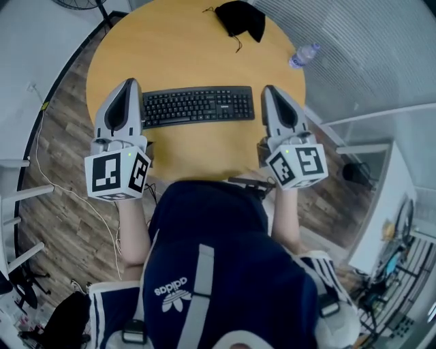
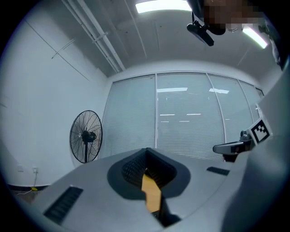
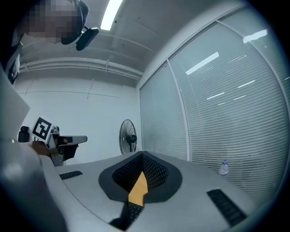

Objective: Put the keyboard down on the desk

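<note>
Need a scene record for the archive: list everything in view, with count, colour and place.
desk: one, round, yellow wood, centre of the head view
keyboard: one, black, flat on the desk between the two grippers
pouch: one, black cloth, desk's far edge
bottle: one, clear plastic, desk's right edge
fan: one, black, standing by the white wall beyond the desk
cable: one, white, on the wood floor at left
left gripper: grey, shut, empty, by the keyboard's left end
right gripper: grey, shut, empty, by the keyboard's right end
person: navy top with white stripes, nearest the camera
</note>
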The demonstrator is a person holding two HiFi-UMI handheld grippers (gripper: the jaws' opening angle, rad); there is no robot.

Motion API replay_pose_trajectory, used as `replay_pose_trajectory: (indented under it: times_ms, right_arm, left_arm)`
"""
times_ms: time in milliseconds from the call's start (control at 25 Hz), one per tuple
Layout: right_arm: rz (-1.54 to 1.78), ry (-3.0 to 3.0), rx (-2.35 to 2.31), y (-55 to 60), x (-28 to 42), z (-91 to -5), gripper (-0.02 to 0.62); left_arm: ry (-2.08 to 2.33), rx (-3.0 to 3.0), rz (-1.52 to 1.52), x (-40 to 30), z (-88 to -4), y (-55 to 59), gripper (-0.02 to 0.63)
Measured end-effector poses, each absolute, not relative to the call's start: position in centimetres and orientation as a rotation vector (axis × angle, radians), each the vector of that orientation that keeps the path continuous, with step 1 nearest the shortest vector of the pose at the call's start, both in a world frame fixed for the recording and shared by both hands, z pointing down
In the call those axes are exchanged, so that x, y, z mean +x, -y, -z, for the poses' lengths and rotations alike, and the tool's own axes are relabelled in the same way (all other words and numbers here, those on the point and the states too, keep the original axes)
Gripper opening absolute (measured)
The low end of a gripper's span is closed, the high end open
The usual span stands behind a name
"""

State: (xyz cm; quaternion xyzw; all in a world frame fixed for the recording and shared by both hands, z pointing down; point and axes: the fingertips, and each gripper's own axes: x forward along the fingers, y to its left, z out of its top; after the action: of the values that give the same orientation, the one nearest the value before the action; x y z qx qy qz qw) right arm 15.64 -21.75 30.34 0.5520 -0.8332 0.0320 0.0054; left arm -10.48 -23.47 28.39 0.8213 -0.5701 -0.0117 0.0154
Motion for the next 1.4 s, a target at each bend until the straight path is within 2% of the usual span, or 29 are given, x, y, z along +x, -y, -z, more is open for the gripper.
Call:
replay_pose_trajectory:
  times_ms: [240, 1000, 1400]
  right_arm:
    - [0.000, 2.563, 1.668, 18.9, 14.7, -30.4, 0.003]
    - [-0.115, 2.591, 1.559, 15.8, 10.7, -33.4, 0.003]
    - [-0.120, 2.616, 1.571, 16.2, 10.2, -33.1, 0.003]
  left_arm:
    - [1.782, 2.551, 0.051, -10.6, -27.6, 20.6, 0.002]
    - [1.643, 2.631, 0.028, -8.4, -30.8, 17.6, 0.002]
    - [1.591, 2.571, 0.157, -8.4, -30.6, 17.9, 0.002]
